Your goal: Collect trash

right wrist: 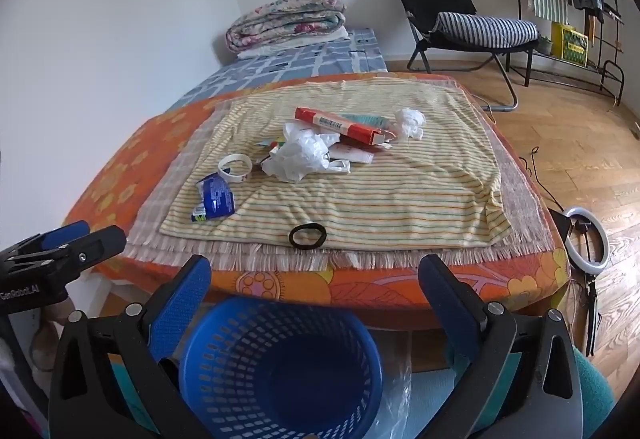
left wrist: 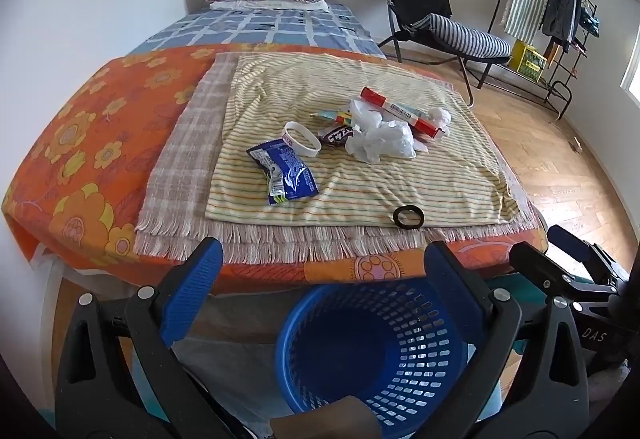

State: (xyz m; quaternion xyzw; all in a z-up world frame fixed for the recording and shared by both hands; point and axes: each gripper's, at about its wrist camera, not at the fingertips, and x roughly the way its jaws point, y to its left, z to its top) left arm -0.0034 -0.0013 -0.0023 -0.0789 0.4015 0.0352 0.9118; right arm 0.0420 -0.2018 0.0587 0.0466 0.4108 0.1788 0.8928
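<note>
We hold both the left gripper (left wrist: pixel 322 275) and the right gripper (right wrist: pixel 314 291) spread wide and empty above the blue mesh basket (left wrist: pixel 376 355), short of the bed's near edge. The trash lies ahead and above on the striped yellow cloth (left wrist: pixel 400 183). The blue snack wrapper (left wrist: pixel 284 171) sits nearest our left gripper, its long axis running diagonally away.

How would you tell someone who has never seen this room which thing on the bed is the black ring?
Start at the yellow striped towel spread across the orange flowered bedcover. Follow the towel to its near edge, just above the blue basket on the floor. There the black ring lies flat and alone, a dark hollow oval, well apart from the pale crumpled heap of wrappers and the white wristband farther back.
</note>
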